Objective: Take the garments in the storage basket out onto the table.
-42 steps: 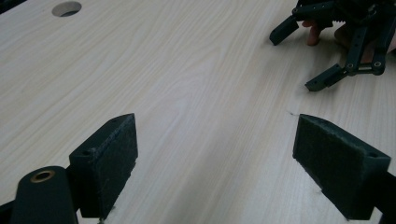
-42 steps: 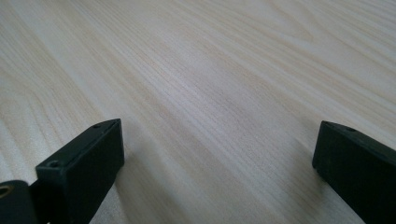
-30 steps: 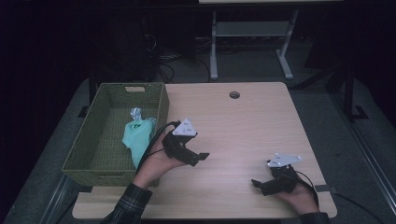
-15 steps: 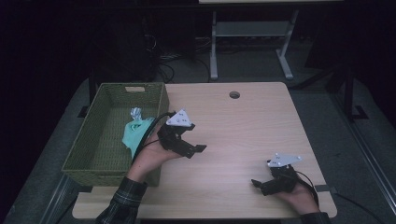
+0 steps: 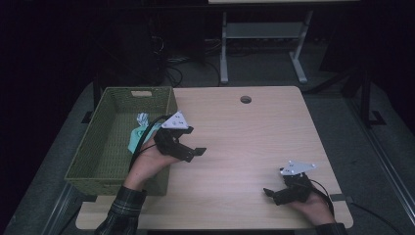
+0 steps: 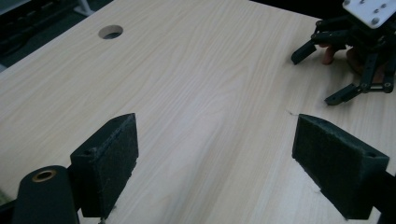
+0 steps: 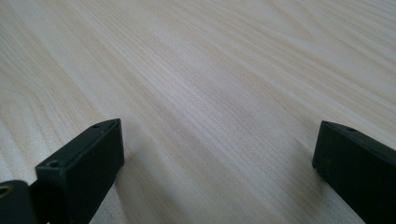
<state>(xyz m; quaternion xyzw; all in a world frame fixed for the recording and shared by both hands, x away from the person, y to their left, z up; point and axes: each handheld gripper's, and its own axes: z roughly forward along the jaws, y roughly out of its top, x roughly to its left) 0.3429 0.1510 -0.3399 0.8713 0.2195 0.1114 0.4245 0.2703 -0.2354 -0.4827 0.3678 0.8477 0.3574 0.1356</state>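
My left gripper (image 5: 192,153) hovers over the table's left part, just right of a green woven basket (image 5: 105,161), and it is open with nothing between its jaws. Its own view looks across bare wood between its two black pads (image 6: 108,164). A teal and white crumpled thing (image 5: 139,131) lies in the basket, partly hidden by the left hand and cable. My right gripper (image 5: 272,194) rests low at the table's front right corner, open and empty; the left gripper view catches it at the top right as the right gripper (image 6: 327,70).
The light wooden table (image 5: 244,142) has a round cable hole (image 5: 245,100) near its far edge. Beyond the table stands a white metal frame (image 5: 264,39) on a dark floor with cables. The basket overhangs the table's left edge.
My left gripper has drifted up and back towards the basket's right wall, lifting away from the table's front. The right gripper has stayed put.
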